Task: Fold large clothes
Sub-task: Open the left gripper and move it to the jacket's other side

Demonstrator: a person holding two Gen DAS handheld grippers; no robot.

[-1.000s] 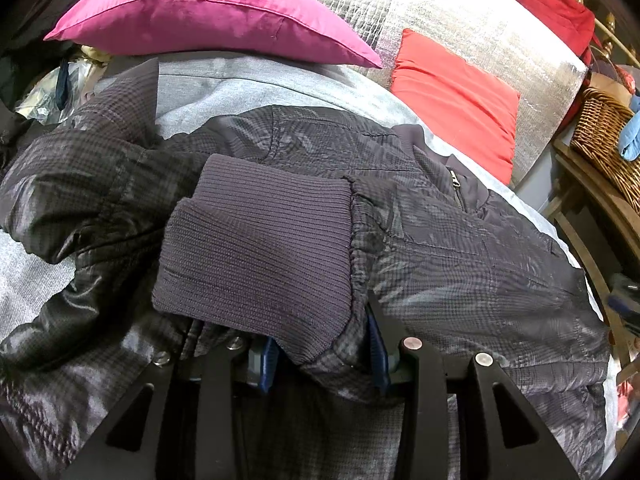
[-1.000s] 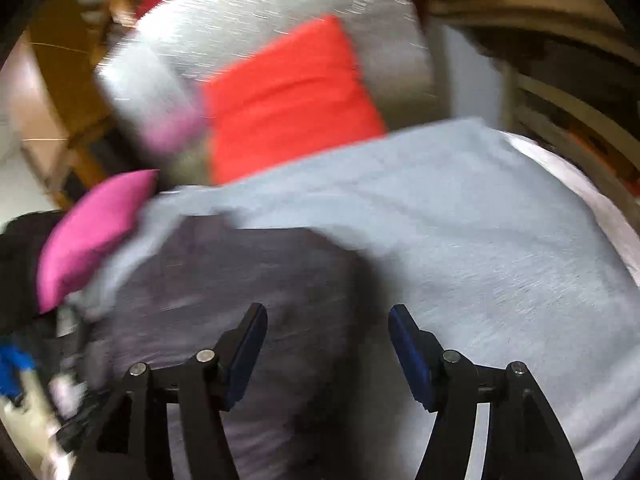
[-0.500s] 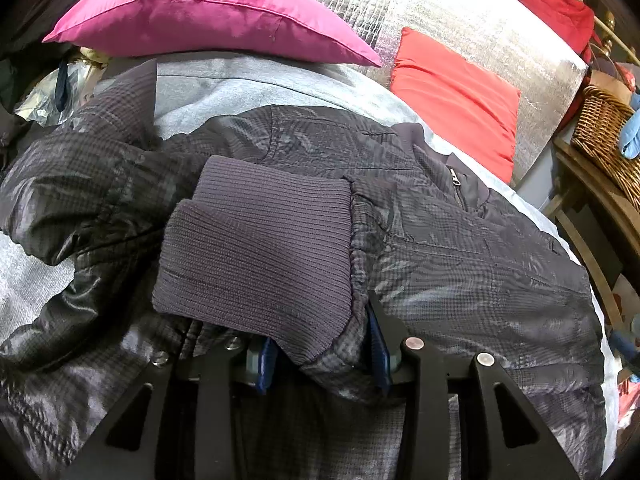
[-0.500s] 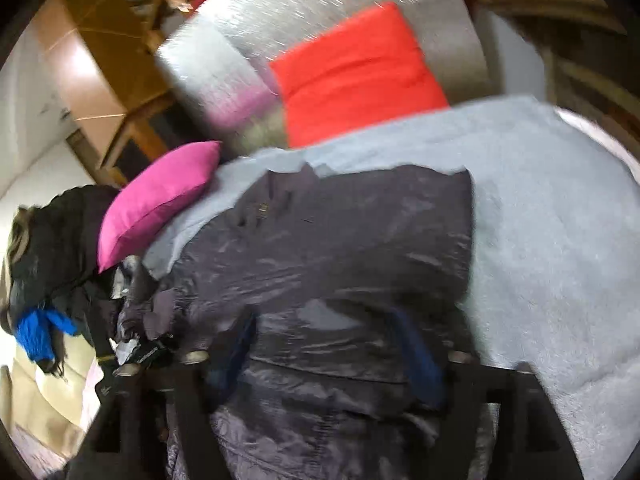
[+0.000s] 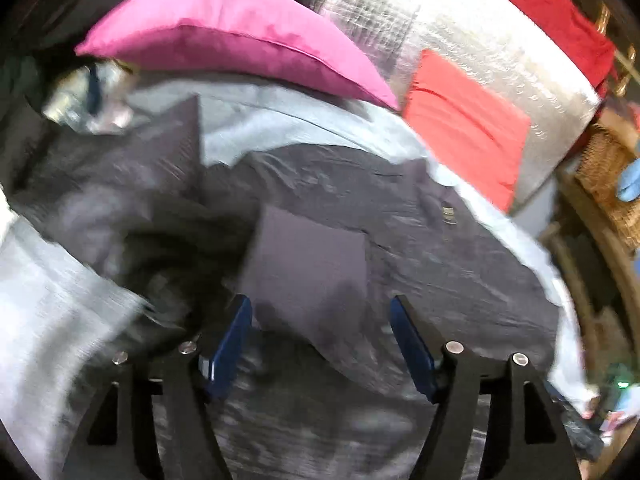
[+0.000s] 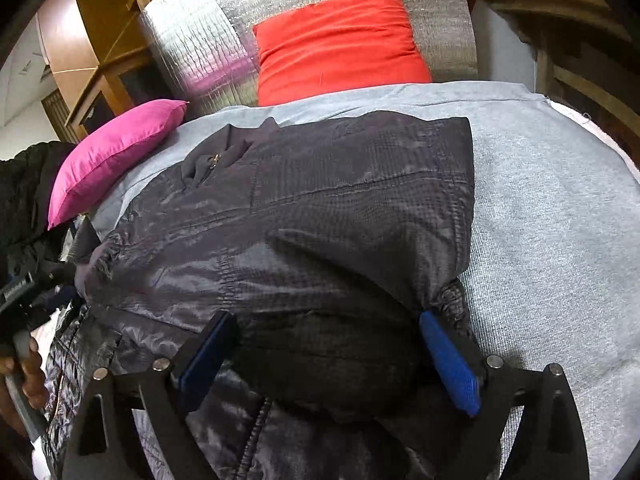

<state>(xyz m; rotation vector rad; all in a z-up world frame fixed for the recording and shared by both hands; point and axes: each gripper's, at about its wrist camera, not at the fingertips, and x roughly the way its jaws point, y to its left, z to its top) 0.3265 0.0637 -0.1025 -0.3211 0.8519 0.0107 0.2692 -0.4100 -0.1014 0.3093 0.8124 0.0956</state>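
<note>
A dark shiny padded jacket [image 6: 320, 208] lies spread on a grey bed cover [image 6: 560, 220]. Its ribbed knit cuff [image 5: 308, 264] lies on the jacket body [image 5: 440, 272] in the blurred left wrist view. My left gripper [image 5: 320, 320] is open, its blue pads on either side of the cuff and a little above it. My right gripper [image 6: 328, 344] is open, low over the jacket's near right part, with a bulge of dark fabric between the pads; the right pad [image 6: 452, 364] sits by a gathered sleeve end.
A pink pillow [image 5: 232, 36] and a red cushion [image 6: 340, 40] lie at the head of the bed against a silver quilted panel [image 6: 200, 40]. A wicker basket [image 5: 608, 176] and wooden shelving stand at the right. A hand holding the other gripper's handle [image 6: 20, 376] shows at the left.
My left gripper has opened and let go of the sleeve cuff, which now lies on the jacket. My right gripper has swung down over the jacket's right part.
</note>
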